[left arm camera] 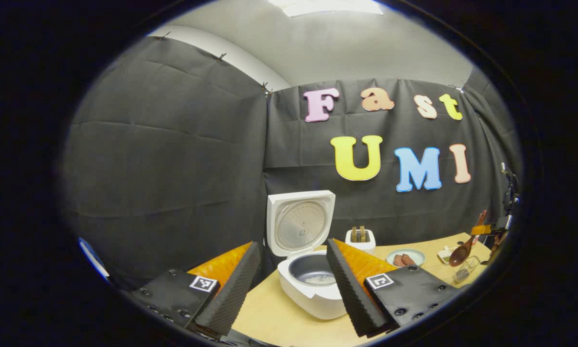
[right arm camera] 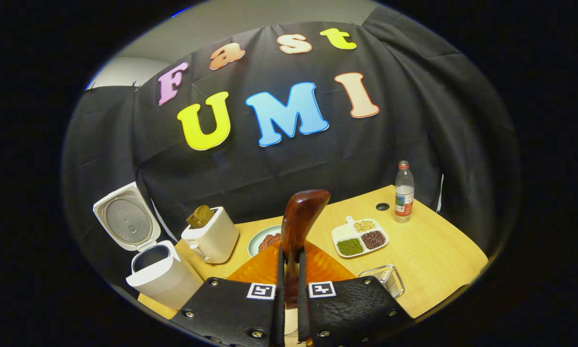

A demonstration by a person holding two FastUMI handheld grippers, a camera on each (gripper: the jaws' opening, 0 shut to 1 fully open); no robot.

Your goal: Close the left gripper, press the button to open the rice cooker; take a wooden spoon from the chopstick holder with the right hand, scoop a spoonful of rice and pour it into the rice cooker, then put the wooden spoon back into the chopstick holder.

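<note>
Right gripper (right arm camera: 289, 270) clamps the stiff, light, glossy wooden spoon (right arm camera: 299, 217) mid-handle, likely slippery; left gripper (left arm camera: 289, 270) gapes wide.

We can read no words or numbers on anything on the table. The water bottle (right arm camera: 404, 193) has a label too small for us to read. The left gripper (left arm camera: 292, 243) and right gripper (right arm camera: 291, 250) carry square black-and-white markers showing patterns, not letters.
</note>
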